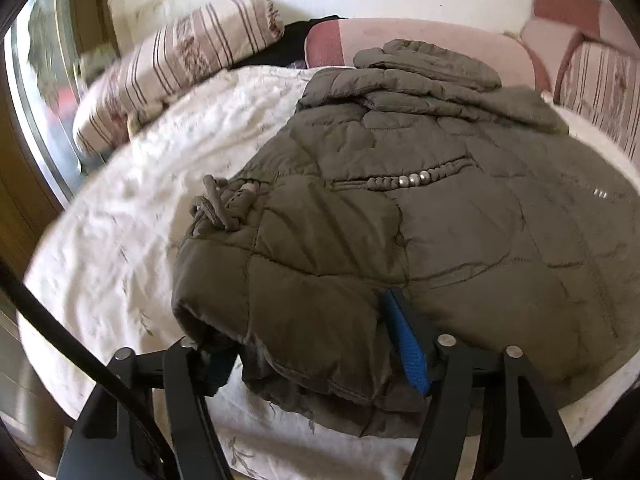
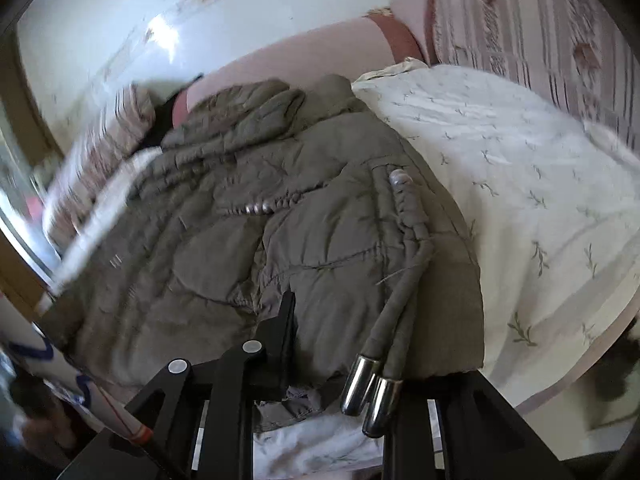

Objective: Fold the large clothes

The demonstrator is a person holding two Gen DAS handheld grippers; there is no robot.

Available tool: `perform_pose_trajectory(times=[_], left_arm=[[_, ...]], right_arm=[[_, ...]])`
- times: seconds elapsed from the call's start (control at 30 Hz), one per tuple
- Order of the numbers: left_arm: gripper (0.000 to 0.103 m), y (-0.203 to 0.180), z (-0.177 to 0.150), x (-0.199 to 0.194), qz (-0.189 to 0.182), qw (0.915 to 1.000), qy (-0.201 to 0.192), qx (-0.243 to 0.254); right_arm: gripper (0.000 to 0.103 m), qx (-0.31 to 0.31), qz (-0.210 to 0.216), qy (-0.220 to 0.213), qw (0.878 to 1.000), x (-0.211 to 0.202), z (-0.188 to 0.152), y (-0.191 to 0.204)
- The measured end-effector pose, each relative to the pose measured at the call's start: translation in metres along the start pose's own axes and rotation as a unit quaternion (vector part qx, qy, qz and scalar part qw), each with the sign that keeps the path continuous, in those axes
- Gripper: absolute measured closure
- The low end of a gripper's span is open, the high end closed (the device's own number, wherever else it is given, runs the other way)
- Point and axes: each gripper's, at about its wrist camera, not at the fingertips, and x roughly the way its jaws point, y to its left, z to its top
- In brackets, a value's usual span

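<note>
A white leaf-print bedspread (image 1: 120, 216) covered the bed, with an olive quilted jacket (image 1: 440, 220) folded on it.

From left to right, a striped pillow (image 1: 176, 64) lay by the window, then the jacket lay mid-bed with its near hem at both grippers. The left gripper (image 1: 316, 356) had its 2 fingers spread around a thick fold of hem, blue pads against the fabric. The right gripper (image 2: 356, 340) pinched the hem beside 2 metal-tipped drawcords (image 2: 372, 392); only its left finger (image 2: 280, 332) showed.
</note>
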Motion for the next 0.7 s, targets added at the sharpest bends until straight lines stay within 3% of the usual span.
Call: perform_pose_trajectory(times=[0.1, 0.37, 0.7], left_arm=[[0.038, -0.009, 0.001, 0.001, 0.023, 0.9996, -0.002, 0.019], [0.038, -0.015, 0.003, 0.003, 0.043, 0.9986, 0.004, 0.030], [0.038, -0.014, 0.003, 0.004, 0.034, 0.9991, 0.009, 0.022]], right_arm=[[0.077, -0.001, -0.008, 0.012, 1.000, 0.008, -0.001, -0.001], [0.072, 0.003, -0.010, 0.019, 1.000, 0.013, -0.001, -0.003], [0.071, -0.003, -0.018, 0.018, 1.000, 0.014, -0.002, 0.002]])
